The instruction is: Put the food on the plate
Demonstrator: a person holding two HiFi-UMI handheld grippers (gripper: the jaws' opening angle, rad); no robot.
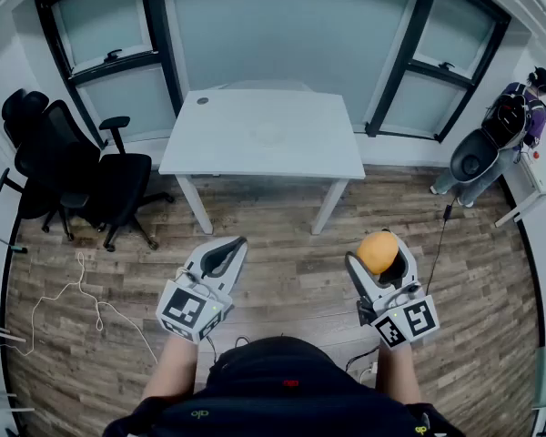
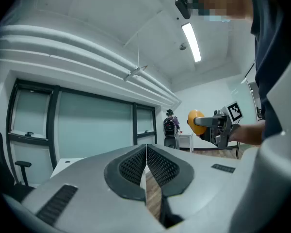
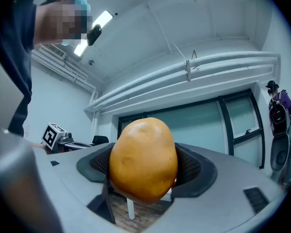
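A smooth yellow-brown potato (image 3: 143, 159) fills the middle of the right gripper view, and my right gripper (image 3: 145, 171) is shut on it with a dark pad on each side. In the head view the potato (image 1: 378, 251) sits at the tip of that gripper (image 1: 379, 262), held above the wooden floor at the right. My left gripper (image 1: 224, 258) is shut with nothing between its pads (image 2: 146, 166), and it hovers at the left. In the left gripper view the potato (image 2: 196, 122) shows far off to the right. No plate is visible in any view.
A white table (image 1: 264, 135) stands ahead, beyond both grippers. Black office chairs (image 1: 82, 176) sit at the left by the windows. A person with a backpack (image 1: 519, 116) is at the far right beside a small white desk. A white cable (image 1: 73, 299) lies on the floor at the left.
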